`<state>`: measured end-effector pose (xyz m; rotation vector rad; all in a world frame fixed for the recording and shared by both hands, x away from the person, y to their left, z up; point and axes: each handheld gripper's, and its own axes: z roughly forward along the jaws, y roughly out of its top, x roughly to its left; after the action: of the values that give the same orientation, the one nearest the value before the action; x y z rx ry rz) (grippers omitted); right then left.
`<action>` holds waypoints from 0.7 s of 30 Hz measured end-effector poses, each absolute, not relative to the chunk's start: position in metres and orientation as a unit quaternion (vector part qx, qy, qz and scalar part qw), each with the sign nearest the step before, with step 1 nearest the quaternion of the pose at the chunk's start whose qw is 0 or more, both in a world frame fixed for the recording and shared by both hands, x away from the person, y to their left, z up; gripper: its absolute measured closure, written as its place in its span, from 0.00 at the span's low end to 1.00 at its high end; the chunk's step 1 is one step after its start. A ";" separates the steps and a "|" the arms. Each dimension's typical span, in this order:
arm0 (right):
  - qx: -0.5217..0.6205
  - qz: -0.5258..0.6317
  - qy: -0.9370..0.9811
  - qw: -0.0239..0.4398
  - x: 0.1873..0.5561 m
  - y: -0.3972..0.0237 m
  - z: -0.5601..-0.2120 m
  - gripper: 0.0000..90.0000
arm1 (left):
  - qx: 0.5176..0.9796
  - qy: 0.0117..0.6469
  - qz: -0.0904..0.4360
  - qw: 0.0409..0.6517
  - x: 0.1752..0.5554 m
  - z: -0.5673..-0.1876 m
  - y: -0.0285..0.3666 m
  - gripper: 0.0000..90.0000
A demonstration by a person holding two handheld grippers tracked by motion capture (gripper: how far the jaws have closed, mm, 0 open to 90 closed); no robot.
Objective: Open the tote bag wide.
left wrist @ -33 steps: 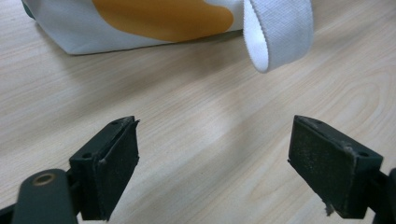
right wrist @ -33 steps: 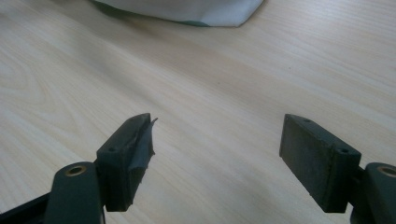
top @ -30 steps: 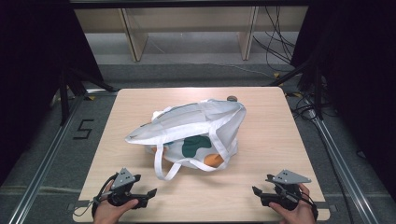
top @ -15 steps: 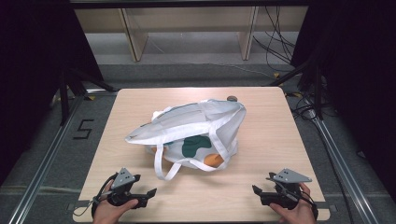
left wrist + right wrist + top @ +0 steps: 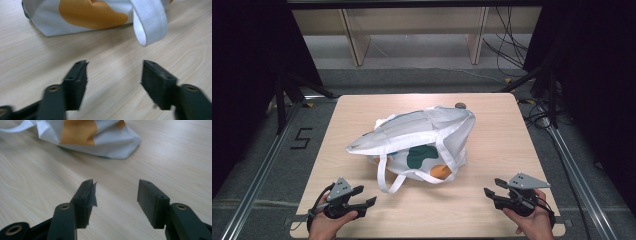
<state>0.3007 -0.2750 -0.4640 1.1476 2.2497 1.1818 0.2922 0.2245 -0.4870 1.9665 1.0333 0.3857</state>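
I see the white tote bag lying on its side in the middle of the tabletop, its mouth turned toward the near side, with green and orange patches on the cloth. One handle strap loops out over the wood toward the near left. A small dark round object sits just behind the bag at the far edge; I cannot tell what it is.

My left gripper rests at the near left corner with its jaws spread and nothing between them. My right gripper sits at the near right, jaws likewise apart and empty. Both are well apart from the bag.

The left gripper view brings the strap close, hanging just past the jaws beside the orange patch. The right gripper view shows the bag's corner instead.

Against the picture a second ago, nothing has shifted: bag and both grippers keep their places.
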 end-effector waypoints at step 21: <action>0.286 0.451 0.814 0.228 0.343 -0.228 -0.371 1.00 | 0.788 0.346 0.209 0.464 0.327 -0.427 0.224 0.99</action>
<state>0.3429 -0.2278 -0.3705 0.7883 2.2427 1.2423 0.3273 0.2243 -0.4272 1.9361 0.8508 0.5130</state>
